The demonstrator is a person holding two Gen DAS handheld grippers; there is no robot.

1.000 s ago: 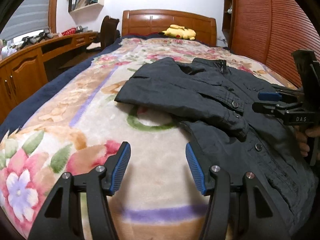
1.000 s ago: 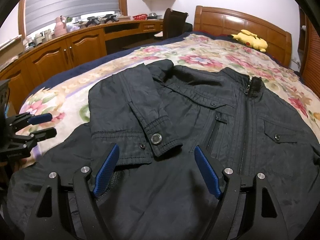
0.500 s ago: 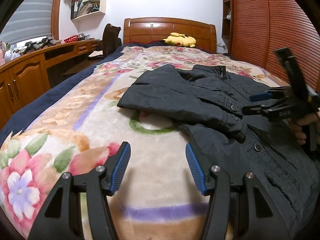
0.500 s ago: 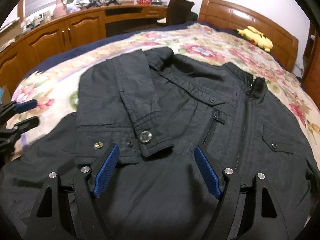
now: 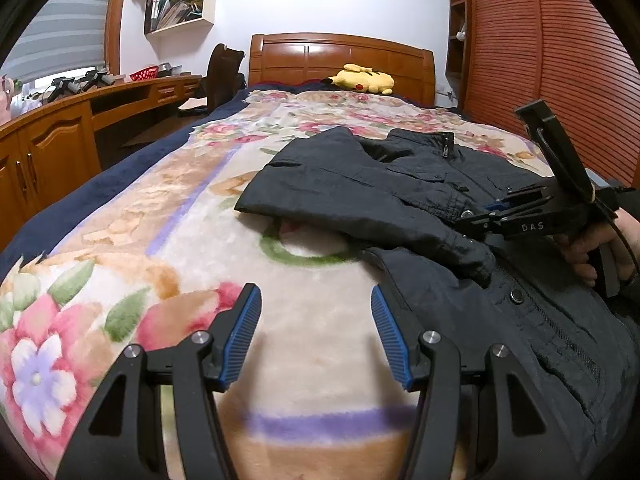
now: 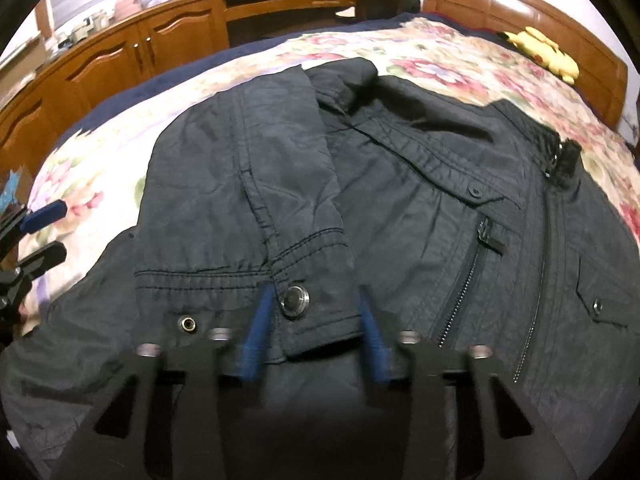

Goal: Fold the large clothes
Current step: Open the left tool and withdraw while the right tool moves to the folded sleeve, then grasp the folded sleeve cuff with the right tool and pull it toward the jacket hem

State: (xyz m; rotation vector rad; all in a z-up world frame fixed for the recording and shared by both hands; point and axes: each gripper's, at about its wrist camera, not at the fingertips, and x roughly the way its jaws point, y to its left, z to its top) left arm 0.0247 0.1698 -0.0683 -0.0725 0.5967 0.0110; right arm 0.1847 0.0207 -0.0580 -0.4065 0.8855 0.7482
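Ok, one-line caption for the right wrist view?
Right gripper straddling the folded sleeve cuff of a black jacket on a floral blanket.

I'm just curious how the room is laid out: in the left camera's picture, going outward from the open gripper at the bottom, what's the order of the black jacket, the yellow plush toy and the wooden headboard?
From the left gripper:
1. Black jacket, just ahead, to the right on the blanket.
2. Yellow plush toy, at the bed's far end.
3. Wooden headboard, right behind the toy.
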